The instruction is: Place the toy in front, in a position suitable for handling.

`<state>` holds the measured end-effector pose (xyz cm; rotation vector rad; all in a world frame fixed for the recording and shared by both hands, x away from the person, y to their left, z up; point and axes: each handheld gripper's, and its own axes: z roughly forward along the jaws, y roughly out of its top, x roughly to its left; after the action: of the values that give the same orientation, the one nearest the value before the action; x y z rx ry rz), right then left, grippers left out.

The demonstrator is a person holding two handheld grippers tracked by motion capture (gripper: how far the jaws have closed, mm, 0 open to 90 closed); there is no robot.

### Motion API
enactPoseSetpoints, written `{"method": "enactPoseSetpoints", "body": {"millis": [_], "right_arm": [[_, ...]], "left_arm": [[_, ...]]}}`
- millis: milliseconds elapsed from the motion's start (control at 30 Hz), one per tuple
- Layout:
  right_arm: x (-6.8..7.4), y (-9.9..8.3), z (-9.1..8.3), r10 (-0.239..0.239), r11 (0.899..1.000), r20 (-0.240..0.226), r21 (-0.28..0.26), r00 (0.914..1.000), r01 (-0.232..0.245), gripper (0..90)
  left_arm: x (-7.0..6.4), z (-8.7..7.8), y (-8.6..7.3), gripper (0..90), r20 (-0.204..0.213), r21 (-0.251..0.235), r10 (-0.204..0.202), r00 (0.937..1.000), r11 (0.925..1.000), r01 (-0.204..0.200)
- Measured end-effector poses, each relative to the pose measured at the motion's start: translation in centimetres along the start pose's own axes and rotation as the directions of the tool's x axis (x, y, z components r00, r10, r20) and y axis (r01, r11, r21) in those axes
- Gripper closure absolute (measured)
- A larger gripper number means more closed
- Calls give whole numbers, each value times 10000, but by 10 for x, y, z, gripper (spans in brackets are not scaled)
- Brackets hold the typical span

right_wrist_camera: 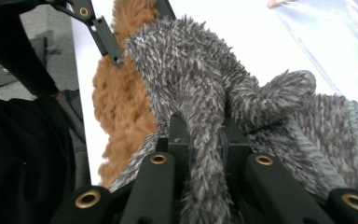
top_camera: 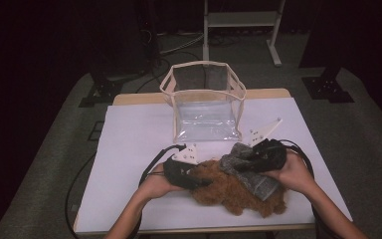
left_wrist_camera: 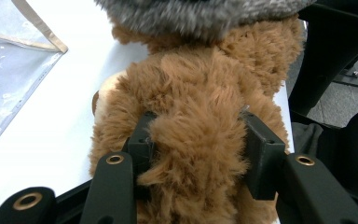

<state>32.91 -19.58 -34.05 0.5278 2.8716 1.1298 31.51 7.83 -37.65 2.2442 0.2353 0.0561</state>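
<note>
Presently catalogued at the near edge of the counter (top_camera: 129, 139), right of its middle:

Item one: a brown plush toy (top_camera: 229, 191), long-piled, lying flat on the white counter surface. It is held by the left claw (top_camera: 199, 182), whose jaws are seen in the left gripper view closed partway onto a thick fold of the brown pile (left_wrist_camera: 200, 135), with fur bulging between them. The toy is not lifted; its bulk rests on the counter.

Item two: a grey shaggy fabric piece (top_camera: 248, 169), with a ribbed knit band visible at one end, draped over the upper right part of the brown toy and touching it. It is gripped by the right claw (top_camera: 251, 160); in the right gripper view the jaws are nearly shut, with a narrow strip of the grey pile (right_wrist_camera: 205, 154) pinched between them.

Item three: a clear plastic bag (top_camera: 205, 102) with cream trim, standing upright and open-topped toward the far edge of the counter, near the middle. Nothing is seen inside it. It is set apart from both soft items.

Status, as judged: both soft items are secured but neither is stowed. The grey piece appears to be in the course of being parted from the brown toy, or lifted off it. If the bag is the intended container, separation, carrying across and placement of each item are all left to be done.
</note>
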Motion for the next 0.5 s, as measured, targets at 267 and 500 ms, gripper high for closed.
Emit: {"method": "enactPoseSetpoints", "body": {"millis": [267,500], "right_arm": [[11,18,2,-405,9971,-88,-644,9991,398,781],[7,9,22,-489,9982,27,362,9988,487,786]], "left_arm": [[0,3,6,539,-27,263,222,9997,9994,-221],[2,-6,6,457,-338,259,274,9991,9993,-265]]}}
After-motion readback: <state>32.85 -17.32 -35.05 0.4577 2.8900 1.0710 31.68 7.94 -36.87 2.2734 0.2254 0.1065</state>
